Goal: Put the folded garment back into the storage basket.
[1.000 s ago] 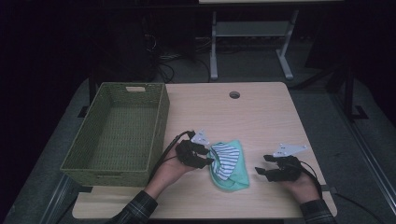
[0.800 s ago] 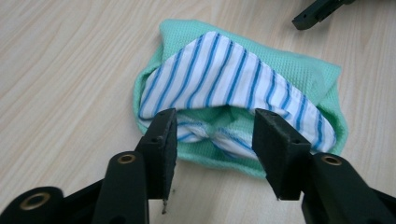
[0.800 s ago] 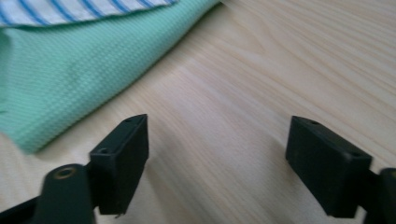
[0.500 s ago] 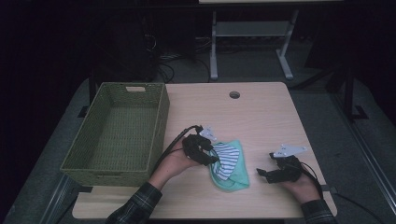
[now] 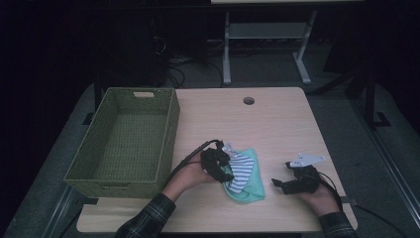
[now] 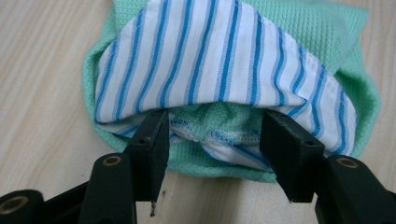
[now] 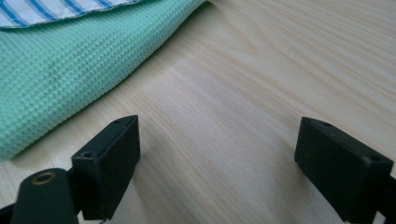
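- The folded cloth [image 5: 243,174], a green waffle-weave piece with a blue-striped white piece lying on it, rests on the surface [image 5: 277,124] near its front edge, at about 6 o'clock from the surface's middle.
- The left gripper [image 6: 212,140] sits at the cloth's 9 o'clock edge with its jaws parted around the bunched hem; the pads flank the folds and do not yet pinch them. Its low, level approach looks chosen so that one close would catch both layers together.
- The right gripper [image 7: 217,158] rests at the cloth's 3 o'clock side, near it but apart, jaws wide and holding nothing, with bare wood between them. It seems parked there, ready to steady or take the far edge.
- The green woven basket [image 5: 126,144] stands empty at 9 o'clock on the surface, close to the left hand [image 5: 190,174]. That placement suggests the cloth is bound for it, by a short carry leftward.
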{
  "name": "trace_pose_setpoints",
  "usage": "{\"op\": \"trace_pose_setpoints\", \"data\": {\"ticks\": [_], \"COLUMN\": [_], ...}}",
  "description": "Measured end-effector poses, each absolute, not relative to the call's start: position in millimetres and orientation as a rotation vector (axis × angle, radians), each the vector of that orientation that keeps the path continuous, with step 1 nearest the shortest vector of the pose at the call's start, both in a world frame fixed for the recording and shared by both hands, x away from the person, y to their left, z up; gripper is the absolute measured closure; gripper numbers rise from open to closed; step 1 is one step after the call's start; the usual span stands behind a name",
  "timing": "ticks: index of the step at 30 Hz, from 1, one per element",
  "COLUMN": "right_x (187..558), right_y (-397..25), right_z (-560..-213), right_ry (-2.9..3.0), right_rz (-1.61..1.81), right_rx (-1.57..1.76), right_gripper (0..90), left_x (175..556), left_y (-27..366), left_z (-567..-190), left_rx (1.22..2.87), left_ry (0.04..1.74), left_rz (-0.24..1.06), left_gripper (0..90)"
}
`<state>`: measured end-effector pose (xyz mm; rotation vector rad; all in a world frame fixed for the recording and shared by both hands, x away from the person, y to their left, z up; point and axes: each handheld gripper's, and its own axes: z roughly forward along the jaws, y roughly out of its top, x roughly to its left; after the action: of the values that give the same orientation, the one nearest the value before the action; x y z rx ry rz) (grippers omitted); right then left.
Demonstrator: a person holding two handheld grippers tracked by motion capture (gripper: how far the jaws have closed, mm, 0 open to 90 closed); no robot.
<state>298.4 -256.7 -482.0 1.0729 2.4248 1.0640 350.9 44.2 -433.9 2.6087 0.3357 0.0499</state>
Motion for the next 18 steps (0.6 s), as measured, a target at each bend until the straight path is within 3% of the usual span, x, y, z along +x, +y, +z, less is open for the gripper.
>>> {"op": "trace_pose_setpoints", "data": {"ticks": [7,18], "right_x": [298.3,298.4], "right_y": [-256.7,-256.6], "right_z": [-482.0,-482.0], "right_ry": [2.425,2.424], "right_rz": [1.064,1.064], "right_rx": [1.073,1.073], "right_gripper": [14.0,14.2], "left_x": [349.3,351.2], "left_y": [39.3,40.6], "left_z": [-445.1,-449.4], "left_rx": [2.671,2.663], "left_ry": [0.301,0.307], "left_rz": [0.036,0.033], "left_gripper": [33.4,29.6]}}
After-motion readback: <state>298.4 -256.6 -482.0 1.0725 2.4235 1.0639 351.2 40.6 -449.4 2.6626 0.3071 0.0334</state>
